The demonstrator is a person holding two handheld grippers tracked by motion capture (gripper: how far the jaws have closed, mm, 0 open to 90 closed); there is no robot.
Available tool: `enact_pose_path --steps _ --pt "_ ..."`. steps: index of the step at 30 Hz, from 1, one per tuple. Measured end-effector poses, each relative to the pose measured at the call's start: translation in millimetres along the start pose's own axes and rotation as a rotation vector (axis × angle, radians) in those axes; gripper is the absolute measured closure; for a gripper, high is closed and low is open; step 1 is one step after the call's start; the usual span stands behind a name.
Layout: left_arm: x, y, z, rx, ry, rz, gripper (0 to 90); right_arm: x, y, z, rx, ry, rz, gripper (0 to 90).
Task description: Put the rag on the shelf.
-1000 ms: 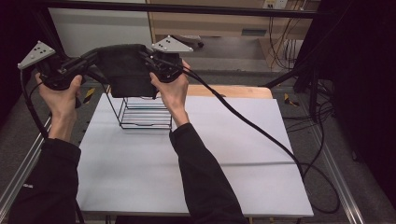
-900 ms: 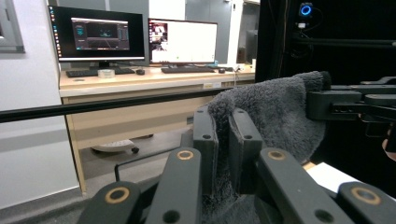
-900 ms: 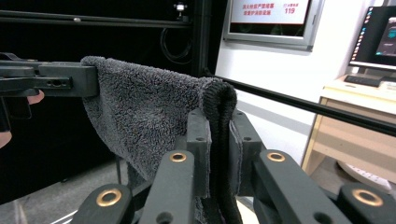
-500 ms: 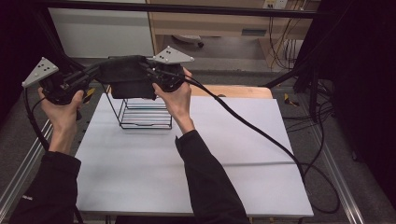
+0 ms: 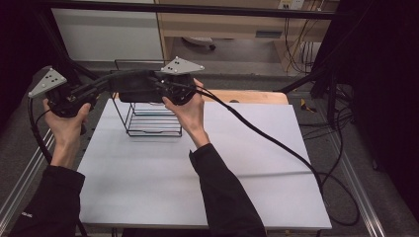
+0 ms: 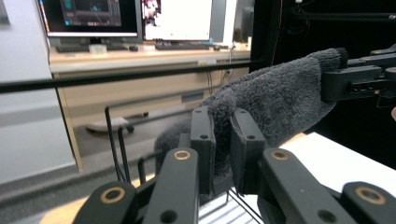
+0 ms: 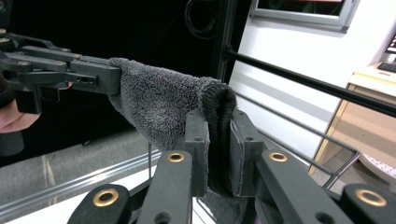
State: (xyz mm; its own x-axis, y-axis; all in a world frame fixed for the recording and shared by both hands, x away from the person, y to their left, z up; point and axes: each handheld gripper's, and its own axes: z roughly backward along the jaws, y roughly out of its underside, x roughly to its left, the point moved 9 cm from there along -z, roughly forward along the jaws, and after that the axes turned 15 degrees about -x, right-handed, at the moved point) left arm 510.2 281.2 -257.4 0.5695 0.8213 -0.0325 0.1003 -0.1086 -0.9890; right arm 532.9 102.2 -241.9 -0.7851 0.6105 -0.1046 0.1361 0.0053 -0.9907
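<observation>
Both grippers, left gripper and right gripper, pinch a grey towel taut above the wire rack (best lowered level, corners even).

I see monitors and a keyboard on a wooden desk beyond the table's far edge.

The high view looked forward and down from above the table. Each gripper view rode close behind its own jaws — both shared the grey towel and wire rack.
</observation>
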Motion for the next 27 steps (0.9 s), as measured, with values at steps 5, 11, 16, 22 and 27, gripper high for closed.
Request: enact_pose_path --steps 5,11,16,22,27 --pt "-1.9 4.4 4.3 0.03 -0.007 -0.003 78.7 4.4 3.6 3.4 0.026 -0.003 0.004 77.6" --pt "-5.5 9.6 10.1 0.077 -0.01 -0.014 76.1 9.0 7.0 9.3 0.069 -0.005 0.022 72.8" --pt "-8.8 14.6 14.4 0.121 -0.015 -0.037 73.3 13.2 13.1 13.6 0.112 -0.003 0.039 67.9" --pt "-12.8 21.1 18.8 0.171 -0.018 -0.073 71.0 17.4 22.9 20.2 0.152 -0.009 0.026 65.5" --pt "-14.6 30.4 20.5 0.206 -0.021 -0.083 68.0 18.4 33.4 23.9 0.185 -0.006 0.022 64.1"
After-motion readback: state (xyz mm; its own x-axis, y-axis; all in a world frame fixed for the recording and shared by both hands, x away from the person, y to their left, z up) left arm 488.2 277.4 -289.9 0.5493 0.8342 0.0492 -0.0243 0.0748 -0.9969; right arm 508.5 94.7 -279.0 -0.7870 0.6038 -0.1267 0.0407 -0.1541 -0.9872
